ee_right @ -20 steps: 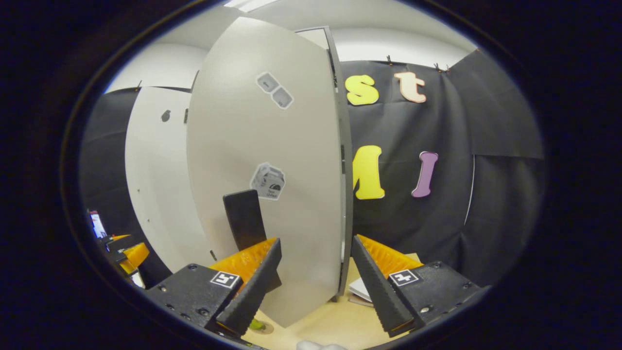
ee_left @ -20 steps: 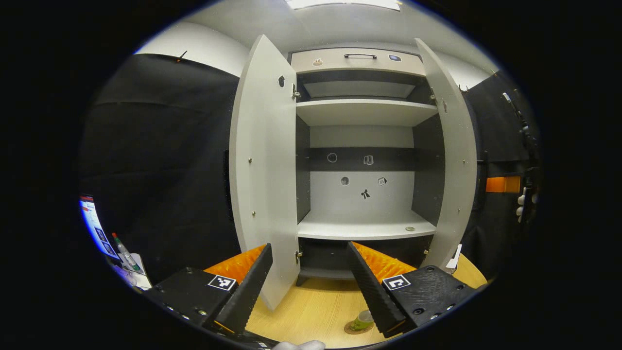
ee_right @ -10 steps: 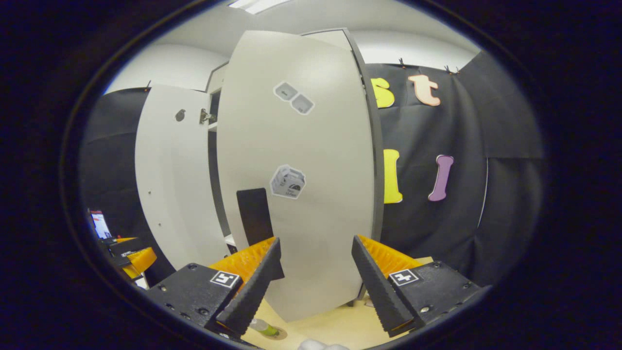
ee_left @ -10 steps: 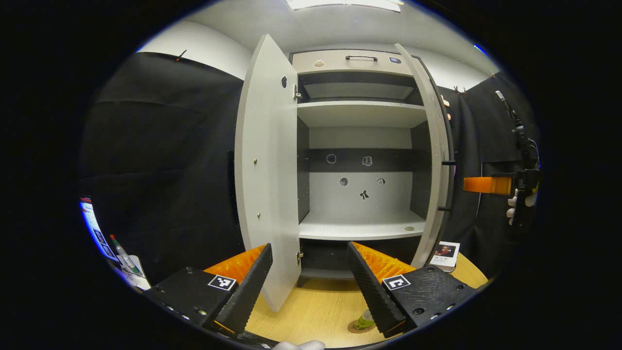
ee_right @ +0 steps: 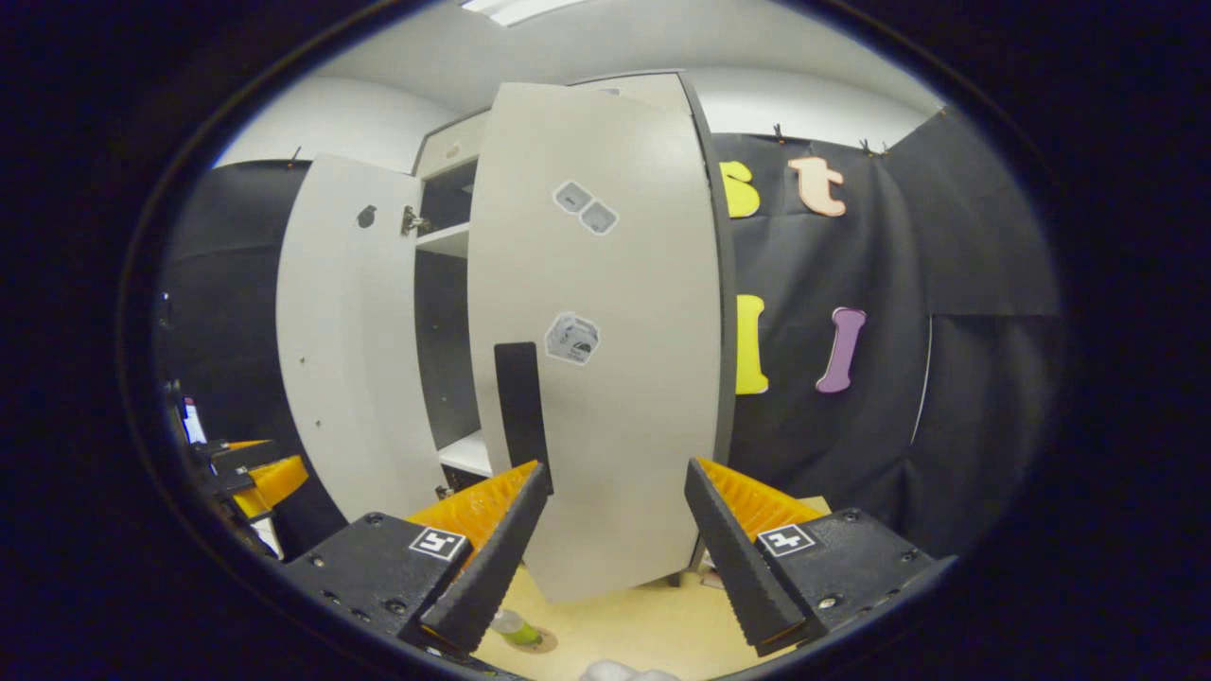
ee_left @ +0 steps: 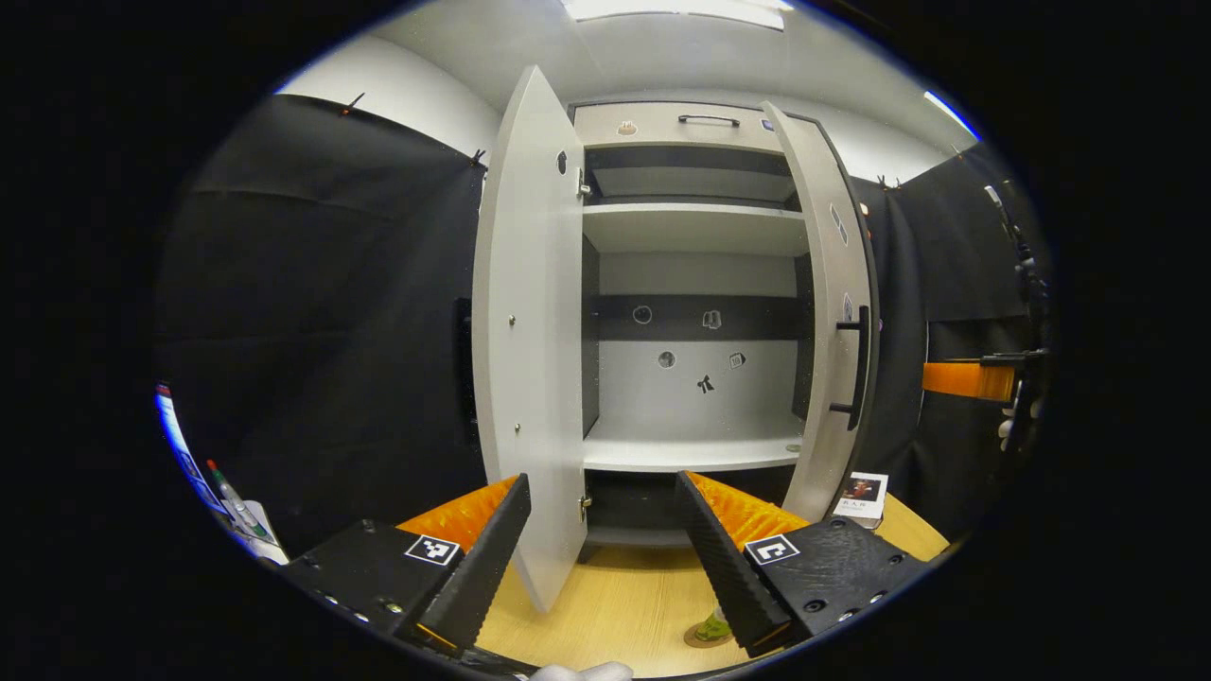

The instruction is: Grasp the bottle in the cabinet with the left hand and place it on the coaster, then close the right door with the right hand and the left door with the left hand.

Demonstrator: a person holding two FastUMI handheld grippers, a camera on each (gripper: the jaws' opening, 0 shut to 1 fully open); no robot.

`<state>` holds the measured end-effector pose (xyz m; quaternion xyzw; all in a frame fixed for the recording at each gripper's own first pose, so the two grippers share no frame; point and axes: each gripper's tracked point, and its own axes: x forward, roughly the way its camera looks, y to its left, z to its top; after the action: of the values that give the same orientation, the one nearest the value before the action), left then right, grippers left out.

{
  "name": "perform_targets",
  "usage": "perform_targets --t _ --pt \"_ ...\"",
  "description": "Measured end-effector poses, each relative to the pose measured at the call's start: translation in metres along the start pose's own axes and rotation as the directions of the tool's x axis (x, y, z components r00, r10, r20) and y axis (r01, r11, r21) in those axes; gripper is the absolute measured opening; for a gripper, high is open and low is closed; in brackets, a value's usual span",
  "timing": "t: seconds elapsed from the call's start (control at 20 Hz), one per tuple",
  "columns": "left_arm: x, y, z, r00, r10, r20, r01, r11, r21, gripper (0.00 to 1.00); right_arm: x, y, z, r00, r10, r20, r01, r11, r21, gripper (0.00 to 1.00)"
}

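In the left gripper view the grey cabinet [ee_left: 691,454] stands with its left door [ee_left: 530,350] wide open and its right door [ee_left: 833,312] swung partway in. A green bottle [ee_left: 711,629] sits on a round coaster low on the wooden table, just behind my left gripper [ee_left: 601,558], which is open and holds nothing. My right gripper [ee_right: 615,558] is open, close in front of the right door's outer face [ee_right: 615,378], beside the dark handle [ee_right: 518,402]. The bottle [ee_right: 516,627] lies on the coaster [ee_right: 541,643] in the right gripper view too.
A small printed card or box [ee_left: 861,492] rests on the table [ee_left: 605,615] right of the cabinet. A pen and papers [ee_left: 227,487] lie at the far left. The right gripper [ee_left: 965,380] appears at the right edge, the left gripper [ee_right: 255,473] far left.
The right door has swung steadily inward, from wide open to partly shut, with the right gripper following its outer face. The left gripper has barely moved.
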<state>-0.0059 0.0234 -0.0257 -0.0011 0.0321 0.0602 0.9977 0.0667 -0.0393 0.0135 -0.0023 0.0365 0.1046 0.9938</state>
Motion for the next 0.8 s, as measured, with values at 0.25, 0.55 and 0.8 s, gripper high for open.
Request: perform_targets --t 0.25,0.55,0.8 --pt "0.001 0.035 0.01 1.0 0.011 0.022 -0.011 1.0 0.007 0.94 -0.016 0.012 -0.019 1.0 -0.029 -0.012 0.029 0.999 0.02 0.93" --pt "0.008 0.119 0.024 0.991 0.123 0.059 -0.125 0.991 0.037 0.94 -0.028 0.032 -0.045 0.998 -0.034 -0.059 0.035 0.999 0.024 0.97" --pt "0.029 0.193 0.032 0.973 0.216 0.082 -0.22 0.975 0.042 0.94 -0.041 0.037 -0.053 0.996 -0.055 -0.074 0.056 0.998 0.014 0.93"
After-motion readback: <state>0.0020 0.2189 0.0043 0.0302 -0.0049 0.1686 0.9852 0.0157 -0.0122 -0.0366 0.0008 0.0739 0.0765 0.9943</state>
